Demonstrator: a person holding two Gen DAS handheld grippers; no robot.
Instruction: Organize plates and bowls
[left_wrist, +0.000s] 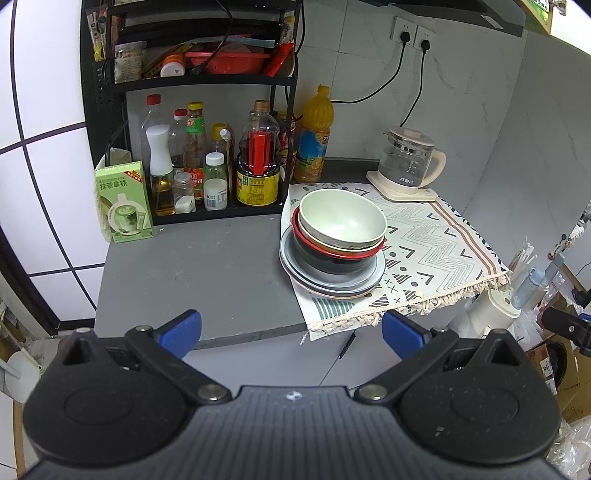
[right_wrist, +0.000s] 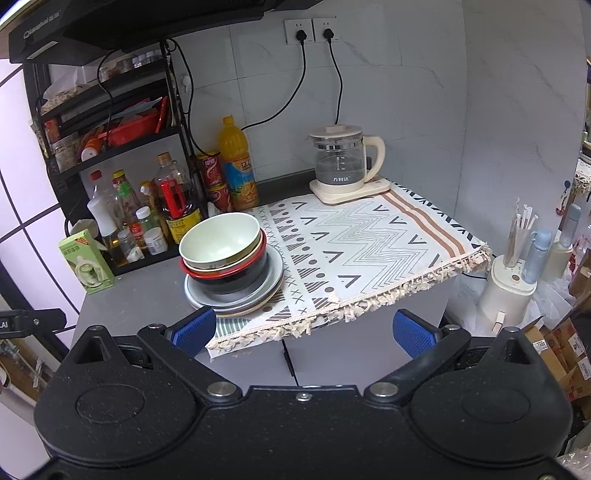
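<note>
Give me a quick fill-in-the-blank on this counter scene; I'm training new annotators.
1. The top bowl of the stack is pale ____ inside.
2. The stack's lowest plates sit partly on the patterned ____.
3. The glass kettle stands at the cloth's ____ edge, near the wall.
4. Both the left gripper and right gripper are ____.

Missing: green; cloth; far; open

**Both grippers spread and empty**

The left gripper (left_wrist: 291, 330) has its blue-padded fingers (left_wrist: 183, 332) set wide apart, gripping nothing. The right gripper (right_wrist: 304, 332) matches it, its blue pads (right_wrist: 415, 338) also parted and empty, both pointing forward and slightly down.
</note>
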